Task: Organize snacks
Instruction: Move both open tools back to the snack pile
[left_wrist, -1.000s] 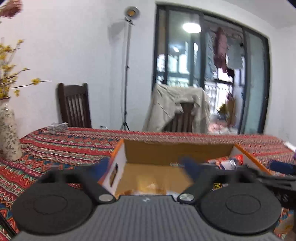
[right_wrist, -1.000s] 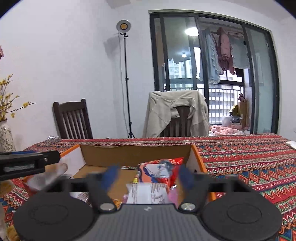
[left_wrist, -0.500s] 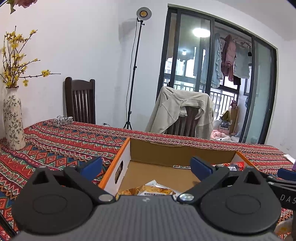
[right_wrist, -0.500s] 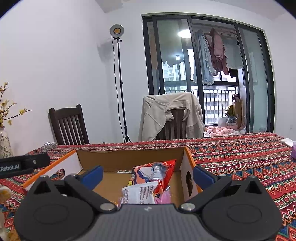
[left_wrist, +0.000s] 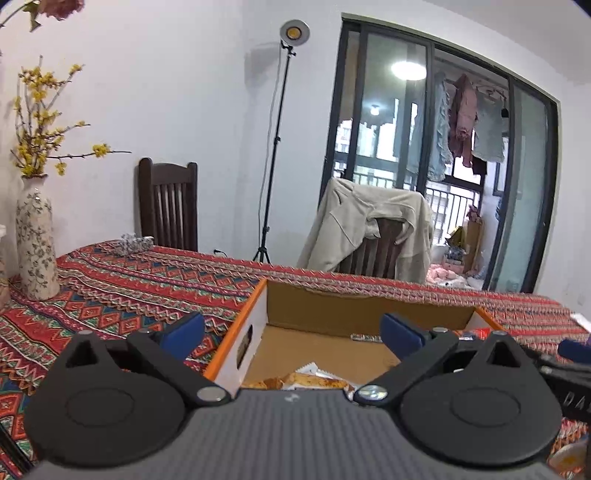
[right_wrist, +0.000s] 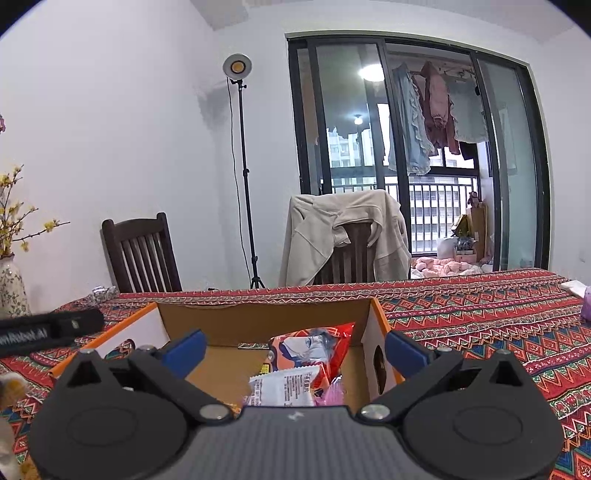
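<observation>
Left wrist view: my left gripper (left_wrist: 291, 330) has its jaws spread wide with nothing between them, above the near left corner of the cardboard box (left_wrist: 362, 310). A snack packet (left_wrist: 303, 380) lies on the box floor directly below. Right wrist view: my right gripper (right_wrist: 295, 349) is likewise spread and empty; ahead of it, a red snack bag (right_wrist: 317, 347) and a white packet (right_wrist: 284, 387) rest inside the box, toward its right wall.
</observation>
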